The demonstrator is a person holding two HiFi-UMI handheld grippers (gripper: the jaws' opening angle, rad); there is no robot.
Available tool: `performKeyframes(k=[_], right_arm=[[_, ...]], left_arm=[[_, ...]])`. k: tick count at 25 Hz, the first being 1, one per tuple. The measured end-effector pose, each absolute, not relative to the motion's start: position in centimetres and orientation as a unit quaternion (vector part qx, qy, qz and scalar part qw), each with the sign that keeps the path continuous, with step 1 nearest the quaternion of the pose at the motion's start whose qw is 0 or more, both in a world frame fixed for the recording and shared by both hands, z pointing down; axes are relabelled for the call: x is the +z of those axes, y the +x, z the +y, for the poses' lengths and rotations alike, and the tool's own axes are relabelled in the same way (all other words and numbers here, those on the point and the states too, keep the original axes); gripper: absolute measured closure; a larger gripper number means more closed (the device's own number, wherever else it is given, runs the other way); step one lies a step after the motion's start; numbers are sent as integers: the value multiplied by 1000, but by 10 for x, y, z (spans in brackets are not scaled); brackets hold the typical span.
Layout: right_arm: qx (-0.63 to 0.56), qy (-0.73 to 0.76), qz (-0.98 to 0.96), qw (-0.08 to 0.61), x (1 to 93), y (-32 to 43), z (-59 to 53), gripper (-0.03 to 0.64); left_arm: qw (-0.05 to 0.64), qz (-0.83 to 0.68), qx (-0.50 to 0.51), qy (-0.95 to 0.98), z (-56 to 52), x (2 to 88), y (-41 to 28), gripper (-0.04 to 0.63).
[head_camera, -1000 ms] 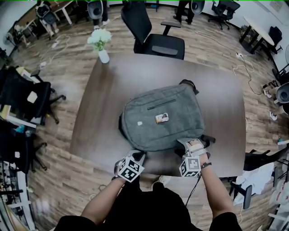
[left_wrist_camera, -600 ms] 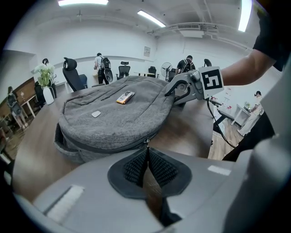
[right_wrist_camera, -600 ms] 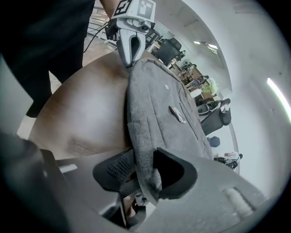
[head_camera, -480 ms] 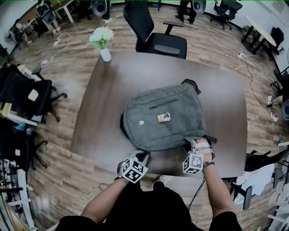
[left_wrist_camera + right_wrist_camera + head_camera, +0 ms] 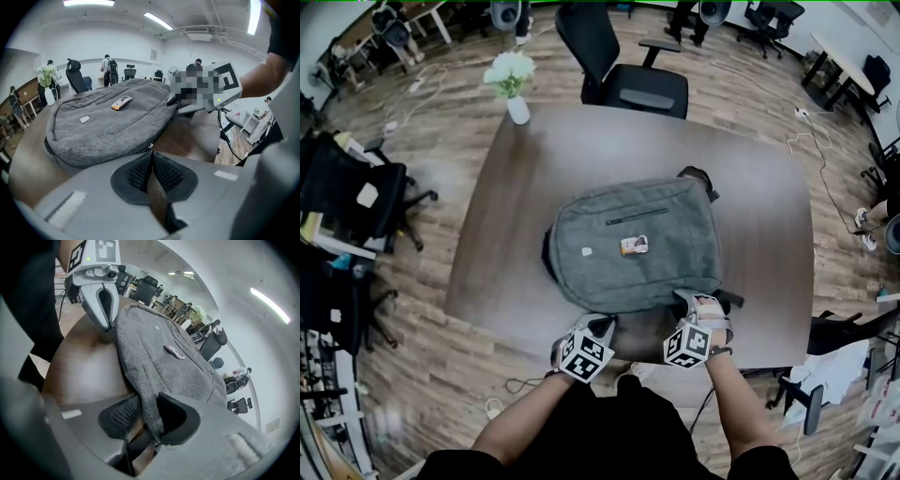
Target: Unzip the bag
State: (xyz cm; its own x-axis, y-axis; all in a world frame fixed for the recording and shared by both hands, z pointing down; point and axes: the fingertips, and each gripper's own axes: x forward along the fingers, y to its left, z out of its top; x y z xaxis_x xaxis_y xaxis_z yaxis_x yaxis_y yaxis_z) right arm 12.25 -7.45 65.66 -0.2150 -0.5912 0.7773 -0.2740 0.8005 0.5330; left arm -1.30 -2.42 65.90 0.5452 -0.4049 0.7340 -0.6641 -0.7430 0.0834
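Grey fabric bag lies flat in the middle of the brown surface, its near edge toward the person. The right hand-held gripper has just been closing, and its jaws now pinch a fold of the bag's near right edge, with only a narrow gap between them. The left hand-held gripper has its jaws pressed together, the small metal pull at their tips and seemingly nipped. With the cloth braced and the pull apparently held, the zip looks ready to be drawn; it seems not yet opened.
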Motion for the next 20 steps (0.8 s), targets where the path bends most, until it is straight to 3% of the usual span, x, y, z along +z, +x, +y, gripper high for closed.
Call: performKeyframes(k=[8, 20], right_arm=[[-86, 308, -782, 535, 654, 102, -65, 499], [-105, 309, -790, 519, 652, 95, -63, 487]], left_arm=[[193, -315, 330, 869, -27, 654, -2, 565], [197, -326, 311, 871, -28, 658, 11, 563]])
